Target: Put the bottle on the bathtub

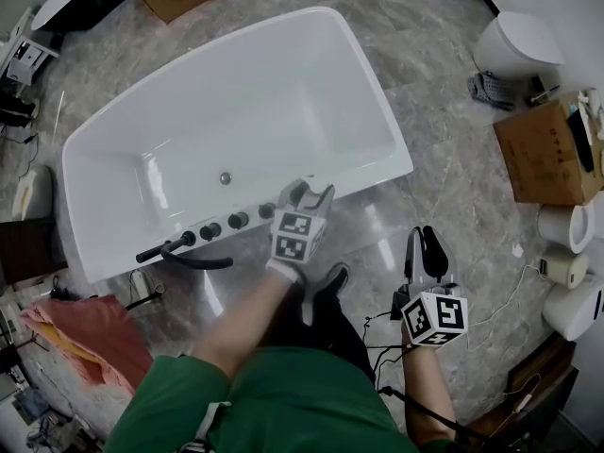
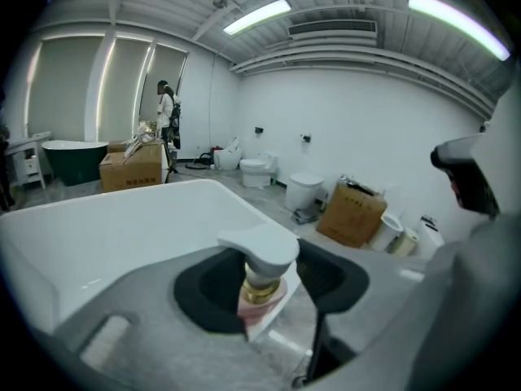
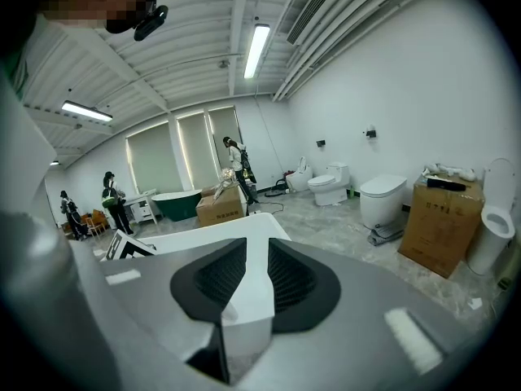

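Near ledge of the bathtub (image 1: 376, 179) is cramped on the left: row of black knobs (image 1: 238, 220) plus a black faucet (image 1: 189, 259). Right of those it's bare, and the floor (image 1: 453, 182) alongside is wide open

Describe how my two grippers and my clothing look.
The left gripper and right gripper are grey with black ribbed jaw pads, each carrying a white cube with black square markers. Black cables trail from the right one. You wear a green top.

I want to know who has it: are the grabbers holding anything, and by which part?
The left gripper holds the bottle by its neck, under the white cap. The right gripper holds nothing.
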`<state>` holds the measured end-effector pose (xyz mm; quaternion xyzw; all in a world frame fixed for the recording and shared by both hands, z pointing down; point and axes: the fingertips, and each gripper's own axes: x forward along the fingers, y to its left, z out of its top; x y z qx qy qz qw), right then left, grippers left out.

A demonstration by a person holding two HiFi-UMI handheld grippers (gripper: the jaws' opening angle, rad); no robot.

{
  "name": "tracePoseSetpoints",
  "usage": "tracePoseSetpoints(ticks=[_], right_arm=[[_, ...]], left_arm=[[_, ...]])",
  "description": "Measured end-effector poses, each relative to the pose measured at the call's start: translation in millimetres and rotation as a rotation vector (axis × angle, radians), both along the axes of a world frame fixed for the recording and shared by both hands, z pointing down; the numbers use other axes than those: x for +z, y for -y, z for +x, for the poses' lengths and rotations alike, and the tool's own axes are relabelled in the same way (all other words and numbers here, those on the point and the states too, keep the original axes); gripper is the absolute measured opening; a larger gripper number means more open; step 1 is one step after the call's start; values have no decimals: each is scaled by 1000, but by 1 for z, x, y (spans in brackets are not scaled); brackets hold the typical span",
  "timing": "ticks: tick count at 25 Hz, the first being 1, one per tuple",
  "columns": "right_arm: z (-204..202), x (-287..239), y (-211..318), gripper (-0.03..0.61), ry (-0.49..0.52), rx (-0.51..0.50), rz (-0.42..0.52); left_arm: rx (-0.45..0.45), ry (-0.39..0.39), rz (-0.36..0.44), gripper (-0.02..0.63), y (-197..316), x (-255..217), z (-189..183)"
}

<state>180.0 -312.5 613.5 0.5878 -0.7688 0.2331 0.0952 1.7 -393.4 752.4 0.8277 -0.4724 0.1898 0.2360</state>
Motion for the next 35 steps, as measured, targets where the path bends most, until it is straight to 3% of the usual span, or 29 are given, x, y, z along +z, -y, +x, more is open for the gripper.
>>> tracePoseSetpoints(ticks=[16,27,35], right_arm=[[8,-13,-32,83,7,27,23],[-10,-41,-40,83,24,3,85],[-36,-63,-46,83,23,-50,122]], left_arm=[[29,35,-32,212,-28,2,-11],[13,10,-3,208,-71,-41,-31],[-51,6,69,195,-86,-91,-71]])
